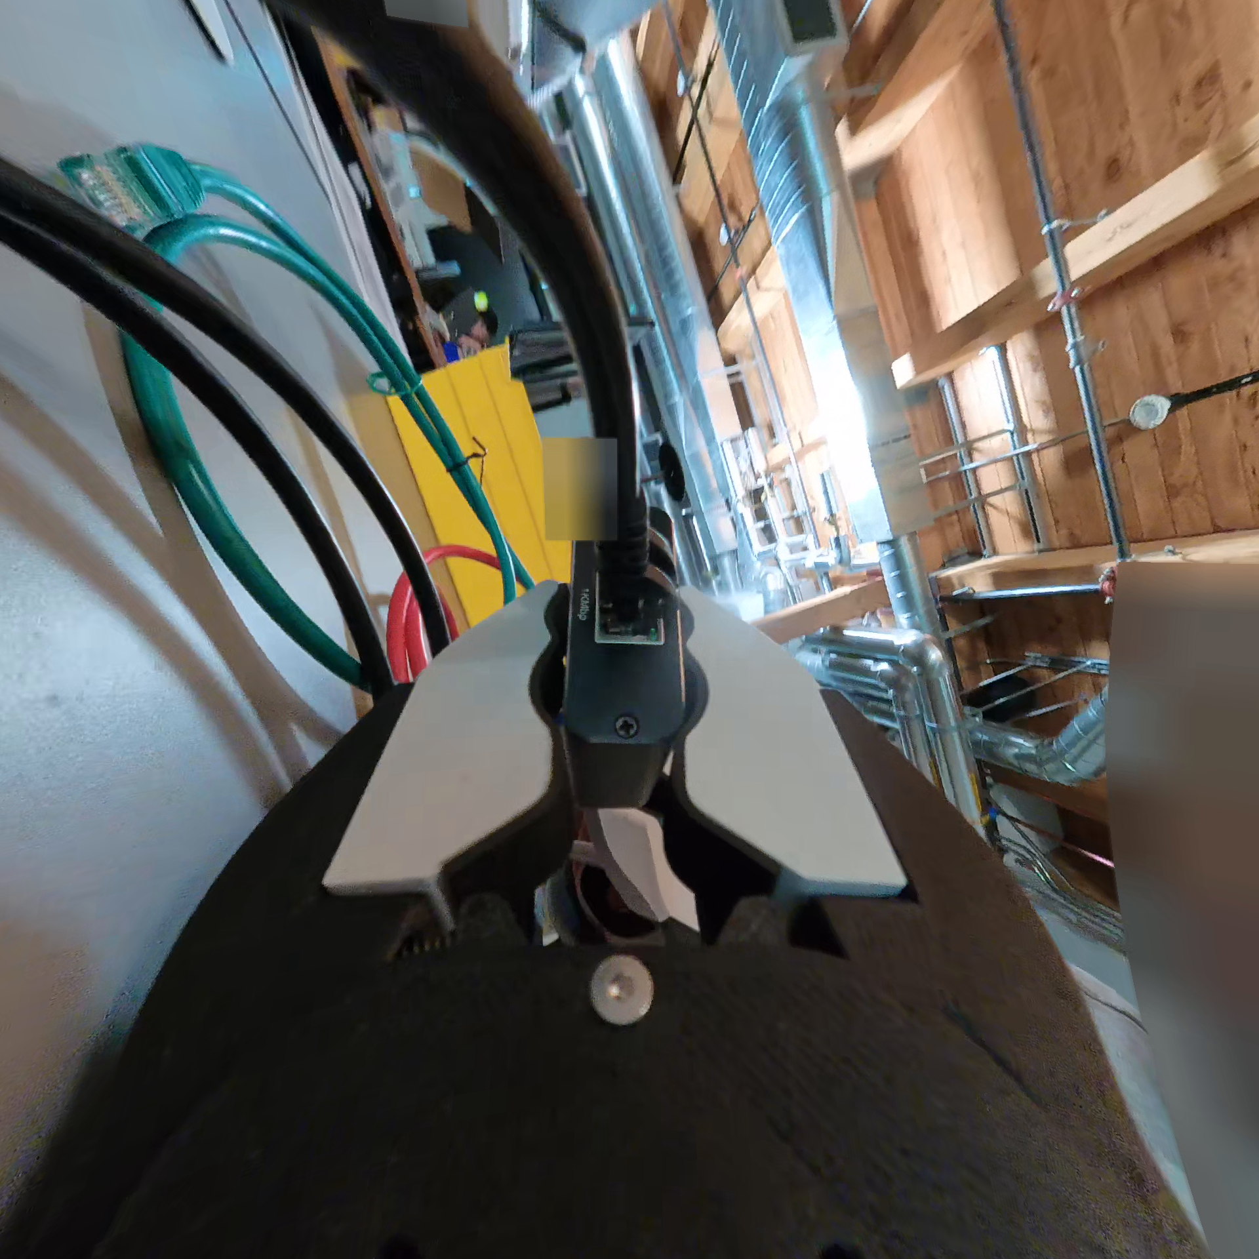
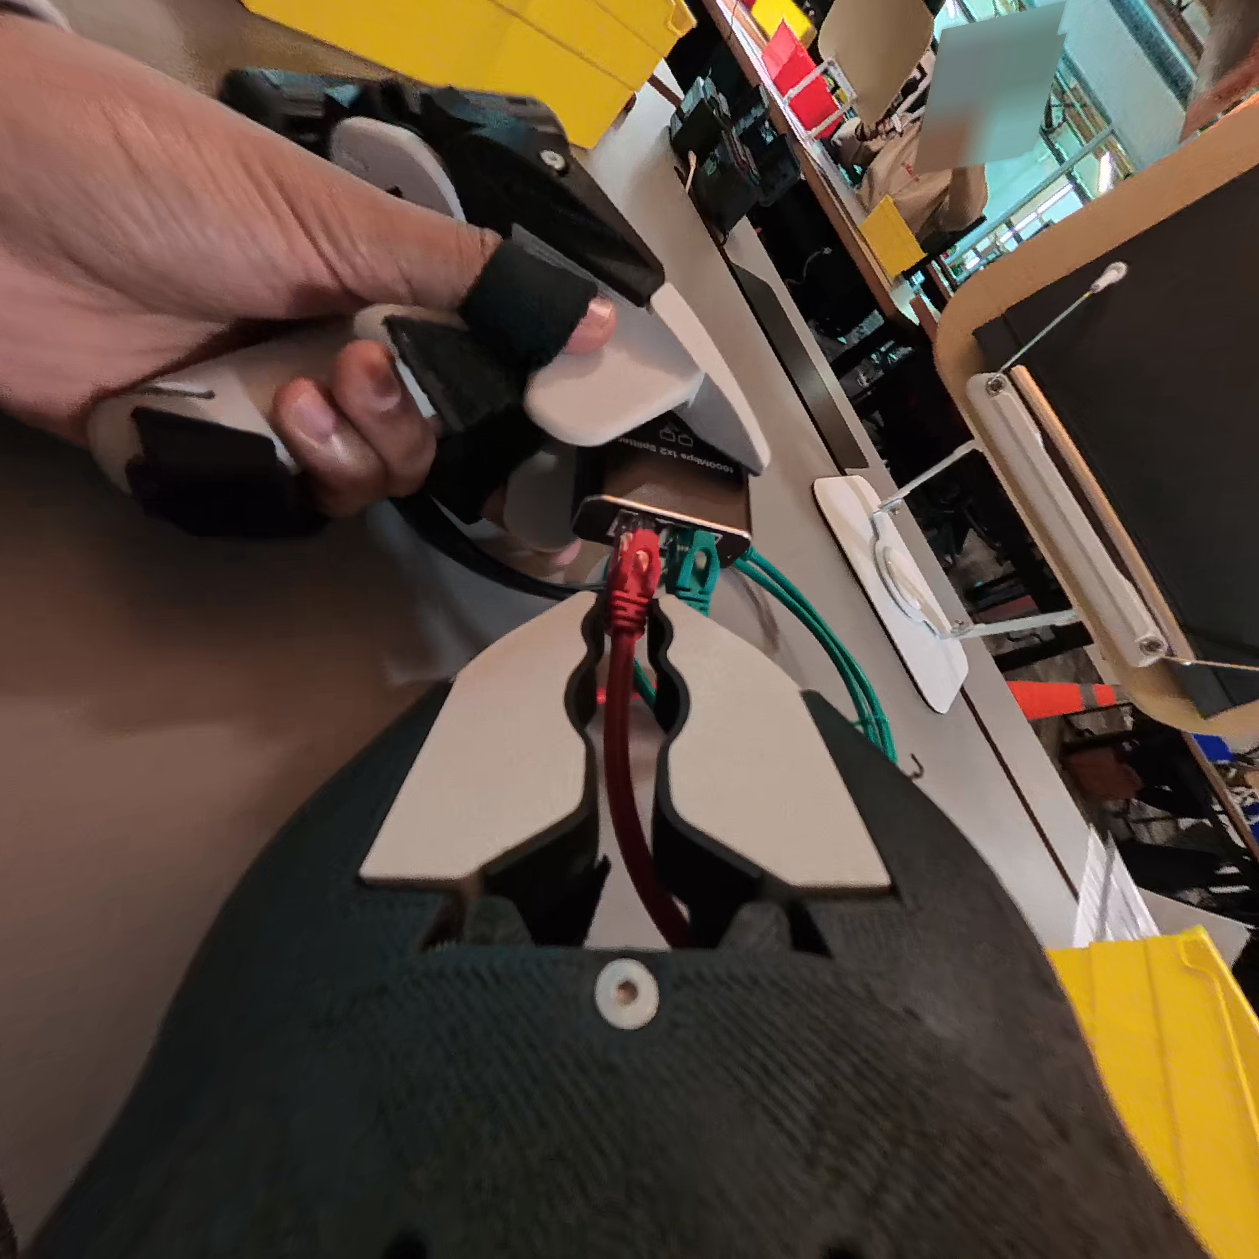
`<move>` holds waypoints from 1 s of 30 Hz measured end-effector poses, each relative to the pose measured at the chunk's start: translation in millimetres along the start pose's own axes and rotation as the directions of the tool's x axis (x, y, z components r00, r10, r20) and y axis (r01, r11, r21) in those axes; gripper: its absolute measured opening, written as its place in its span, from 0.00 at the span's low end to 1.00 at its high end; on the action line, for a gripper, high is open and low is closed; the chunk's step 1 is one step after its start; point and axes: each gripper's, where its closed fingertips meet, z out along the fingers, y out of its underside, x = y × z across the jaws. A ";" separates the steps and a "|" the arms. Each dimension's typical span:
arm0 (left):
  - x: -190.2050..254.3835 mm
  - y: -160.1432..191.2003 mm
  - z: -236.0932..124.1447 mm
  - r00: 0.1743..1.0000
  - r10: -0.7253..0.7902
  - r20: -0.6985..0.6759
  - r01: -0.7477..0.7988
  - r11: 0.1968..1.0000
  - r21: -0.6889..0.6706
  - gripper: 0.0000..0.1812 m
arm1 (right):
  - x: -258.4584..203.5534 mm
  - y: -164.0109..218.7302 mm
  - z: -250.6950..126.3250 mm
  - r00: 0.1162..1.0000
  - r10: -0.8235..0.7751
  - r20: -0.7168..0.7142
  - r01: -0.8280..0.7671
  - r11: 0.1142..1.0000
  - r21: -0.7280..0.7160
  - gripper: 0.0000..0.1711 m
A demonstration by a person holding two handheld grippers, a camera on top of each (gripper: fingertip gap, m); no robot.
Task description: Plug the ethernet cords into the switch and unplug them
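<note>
Left tongs (image 1: pixel 616 654) clamp the black switch (image 1: pixel 623 688); right tongs (image 2: pixel 625 630) pinch the red cord (image 2: pixel 630 749) narrow, its plug seated in the switch ahead.
Only the left view shows a black cord (image 1: pixel 613 436) plugged on top and a loose green plug (image 1: pixel 129 187); only the right shows a green cord (image 2: pixel 695 569) plugged beside red.

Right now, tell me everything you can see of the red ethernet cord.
The red ethernet cord is a thin, glossy round cable ending in a ribbed red boot and plug. The plug sits in the left port of the black switch, beside a green plug. The cable runs back between the fingers of the right gripper, which close around it just behind the boot. The left gripper clamps the switch.
</note>
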 end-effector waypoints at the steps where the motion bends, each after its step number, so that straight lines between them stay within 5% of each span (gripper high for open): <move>1: -0.2 1.3 0.0 1.000 0.001 0.007 -0.001 1.000 -0.021 0.15 | 0.0 -0.1 -0.6 1.000 0.002 0.004 -0.002 1.000 0.005 0.07; 10: -2.0 11.0 1.3 0.999 0.017 0.038 -0.012 0.993 -0.116 0.15 | -0.4 4.2 -1.9 0.998 -0.062 -0.029 0.062 0.998 -0.009 0.07; 14: 2.1 4.2 -0.7 0.999 -0.029 -0.016 0.028 0.997 -0.070 0.15 | 2.2 -2.0 0.4 0.996 -0.071 -0.049 0.071 0.997 0.008 0.07; 18: 5.5 -2.5 -3.2 0.999 -0.015 -0.043 0.014 0.999 -0.029 0.15 | -4.2 -16.2 -4.5 0.992 -0.111 -0.058 0.115 0.991 0.075 0.23; 22: 9.5 -15.3 -9.8 0.997 -0.005 -0.076 0.008 0.999 0.044 0.15 | -12.6 -40.4 -18.9 0.991 -0.119 -0.057 0.129 0.969 0.209 0.22; 25: 12.7 -23.7 -15.1 0.994 -0.001 -0.107 0.012 0.995 0.101 0.15 | -28.8 -49.2 -24.5 0.996 0.022 0.088 -0.044 0.963 0.266 0.13; 30: 17.3 -27.8 -17.6 0.991 0.022 -0.132 -0.004 0.991 0.132 0.15 | -29.5 -25.3 -9.0 0.862 0.431 0.268 -0.463 0.884 0.069 0.13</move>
